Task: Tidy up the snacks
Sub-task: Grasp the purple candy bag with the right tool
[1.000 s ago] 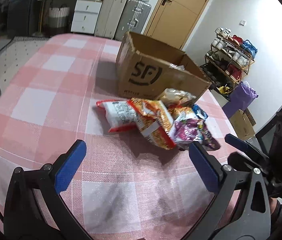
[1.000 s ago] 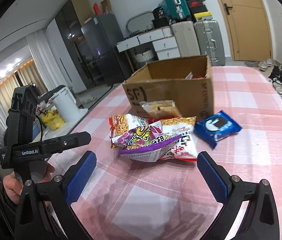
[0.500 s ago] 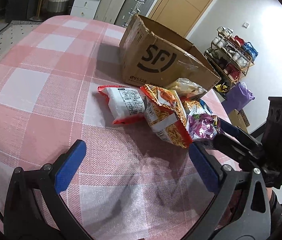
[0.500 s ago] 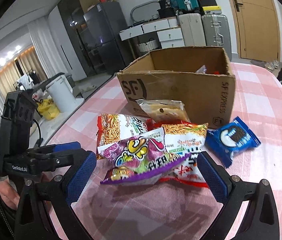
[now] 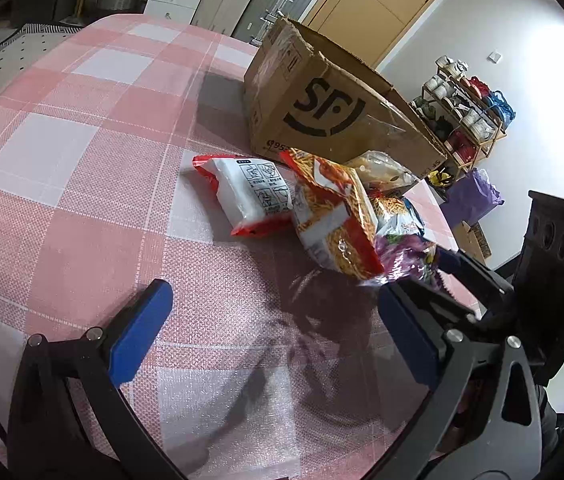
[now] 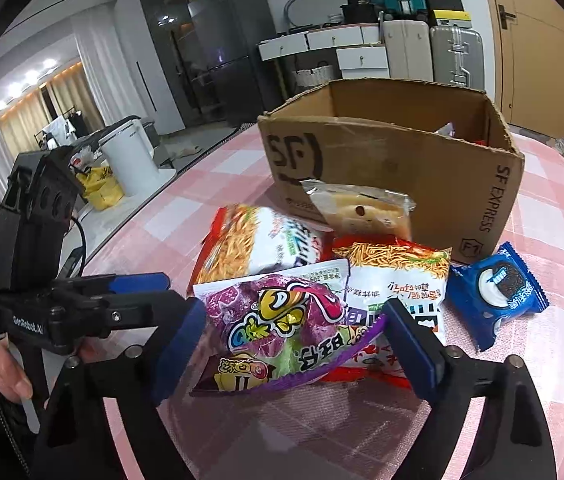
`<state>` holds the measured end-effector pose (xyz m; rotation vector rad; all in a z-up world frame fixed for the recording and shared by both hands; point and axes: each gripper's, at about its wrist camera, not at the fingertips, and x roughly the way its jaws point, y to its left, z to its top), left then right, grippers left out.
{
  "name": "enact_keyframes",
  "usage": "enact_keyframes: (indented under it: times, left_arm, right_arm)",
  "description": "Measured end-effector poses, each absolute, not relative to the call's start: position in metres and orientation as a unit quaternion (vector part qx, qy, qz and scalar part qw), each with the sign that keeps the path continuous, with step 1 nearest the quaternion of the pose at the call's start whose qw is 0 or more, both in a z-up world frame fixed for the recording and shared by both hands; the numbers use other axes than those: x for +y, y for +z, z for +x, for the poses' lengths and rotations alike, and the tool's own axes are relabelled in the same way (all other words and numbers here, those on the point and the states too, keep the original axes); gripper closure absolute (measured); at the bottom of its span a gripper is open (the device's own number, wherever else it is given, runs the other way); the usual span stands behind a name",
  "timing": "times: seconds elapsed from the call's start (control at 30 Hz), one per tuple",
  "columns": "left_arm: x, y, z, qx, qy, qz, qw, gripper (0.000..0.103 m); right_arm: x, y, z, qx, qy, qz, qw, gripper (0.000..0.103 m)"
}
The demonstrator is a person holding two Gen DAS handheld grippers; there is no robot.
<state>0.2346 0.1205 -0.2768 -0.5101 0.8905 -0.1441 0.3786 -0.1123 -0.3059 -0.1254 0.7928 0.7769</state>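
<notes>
A pile of snack bags lies on the pink checked table in front of an open SF cardboard box (image 6: 394, 168) (image 5: 330, 116). My right gripper (image 6: 294, 340) is open with its blue pads on either side of the purple snack bag (image 6: 282, 320), which lies on top of the pile; it also shows in the left wrist view (image 5: 410, 256). Under it lie two orange noodle bags (image 6: 398, 276) (image 6: 257, 240), a clear pastry pack (image 6: 358, 208) and a blue cookie pack (image 6: 498, 292). My left gripper (image 5: 273, 332) is open and empty, short of the pile, near a white-and-red bag (image 5: 249, 196).
The table's right edge (image 5: 446, 216) runs close behind the pile. Off the table stand suitcases (image 6: 430, 56), drawers, a fridge, a shoe rack (image 5: 466, 120) and a white bin (image 6: 129, 160). The left gripper's body (image 6: 41, 280) sits at the table's left edge.
My right gripper has moved forward to the pile, and its fingers now straddle the purple bag. My left gripper has moved closer to the pile too.
</notes>
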Motion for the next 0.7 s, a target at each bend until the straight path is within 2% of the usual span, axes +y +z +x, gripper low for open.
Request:
enact_keyframes:
  times: [0.03, 0.13, 0.2, 0.7]
  left_arm:
    - [0.12, -0.277, 0.236, 0.425, -0.068, -0.245, 0.869, 0.001]
    - [0.121, -0.277, 0.235, 0.423, -0.064, -0.247, 0.87, 0.001]
    - [0.123, -0.277, 0.235, 0.424, -0.06, -0.25, 0.869, 0.001]
    - [0.136, -0.258, 0.198, 0.417, -0.04, -0.243, 0.875, 0.001]
  right_arm:
    - [-0.111, -0.307, 0.377, 0.377, 0.371, -0.063, 0.846, 0.021]
    - [-0.106, -0.311, 0.37, 0.379, 0.379, -0.085, 0.84, 0.022]
    - [-0.103, -0.316, 0.366, 0.388, 0.391, -0.089, 0.83, 0.034]
    - [-0.138, -0.314, 0.346, 0.397, 0.402, 0.014, 0.825, 0.037]
